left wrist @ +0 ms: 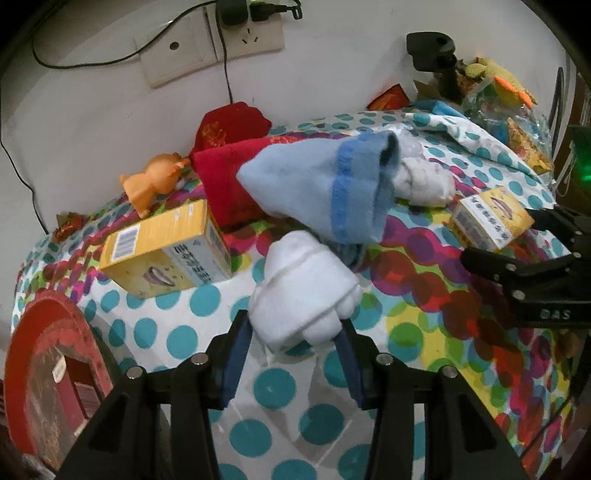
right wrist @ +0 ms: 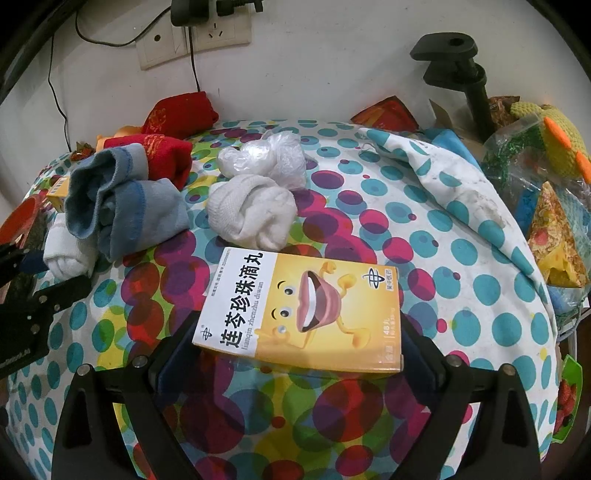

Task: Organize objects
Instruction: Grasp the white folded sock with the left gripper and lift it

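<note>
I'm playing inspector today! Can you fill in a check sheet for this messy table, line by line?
Surface: spotted tablecloth, rumpled at the right.
Job's things: white sock roll, blue sock, red socks, two yellow boxes.
Clutter: orange toy, plastic wrap, snack bags.
Grippers: left gripper shut on the white sock roll; right gripper shut on a yellow box.
Cables: black cable from the wall socket.
Surroundings: white wall, black clamp stand.

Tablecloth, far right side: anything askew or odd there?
Yes. The polka-dot tablecloth is folded back on itself at the far right, showing its white, stained underside. Nearby, a crumpled clear plastic bag lies loose beside a balled white sock. Nothing looks spilled or broken.
</note>
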{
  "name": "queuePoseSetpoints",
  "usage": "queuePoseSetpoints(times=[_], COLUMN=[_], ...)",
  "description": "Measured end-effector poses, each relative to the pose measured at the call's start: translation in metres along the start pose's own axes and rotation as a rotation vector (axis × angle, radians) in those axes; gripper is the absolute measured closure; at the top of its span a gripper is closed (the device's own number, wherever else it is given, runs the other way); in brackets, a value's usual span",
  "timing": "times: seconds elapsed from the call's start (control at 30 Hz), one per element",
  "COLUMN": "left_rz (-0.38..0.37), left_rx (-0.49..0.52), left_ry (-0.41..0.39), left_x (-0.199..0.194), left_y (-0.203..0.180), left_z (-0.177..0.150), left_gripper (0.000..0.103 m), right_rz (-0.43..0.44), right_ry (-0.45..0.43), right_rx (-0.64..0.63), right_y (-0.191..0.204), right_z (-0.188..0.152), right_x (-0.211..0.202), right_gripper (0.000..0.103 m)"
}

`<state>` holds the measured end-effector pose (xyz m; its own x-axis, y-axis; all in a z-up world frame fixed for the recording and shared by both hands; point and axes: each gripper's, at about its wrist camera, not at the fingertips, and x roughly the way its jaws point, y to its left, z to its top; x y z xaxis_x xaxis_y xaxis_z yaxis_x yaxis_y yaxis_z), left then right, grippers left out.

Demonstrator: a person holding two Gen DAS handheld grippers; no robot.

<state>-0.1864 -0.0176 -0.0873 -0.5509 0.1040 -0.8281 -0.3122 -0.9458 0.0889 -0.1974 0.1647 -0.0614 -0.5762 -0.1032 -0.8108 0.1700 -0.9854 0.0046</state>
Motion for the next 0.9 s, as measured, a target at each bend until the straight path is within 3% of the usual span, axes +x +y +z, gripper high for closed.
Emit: queuePoseSetpoints(times=[0.47,0.9], left_rz=[-0.039,-0.021], left_rx=[-0.032,-0.107], left_ry=[-0.008,-0.005], left_x=[-0.027,-0.067], left_y=[-0.006,0.000], left_z=[-0.024,-0.065], left_gripper=[0.057,0.057], right_rz=[-0.001,-0.002], right_ry=[0.000,0.001], right_rx=[0.000,-0.001], right_y=[0.000,0.001], right_z=[0.000,0.001], right_x=[0.001,0.001], right_gripper=[0.007,0.007])
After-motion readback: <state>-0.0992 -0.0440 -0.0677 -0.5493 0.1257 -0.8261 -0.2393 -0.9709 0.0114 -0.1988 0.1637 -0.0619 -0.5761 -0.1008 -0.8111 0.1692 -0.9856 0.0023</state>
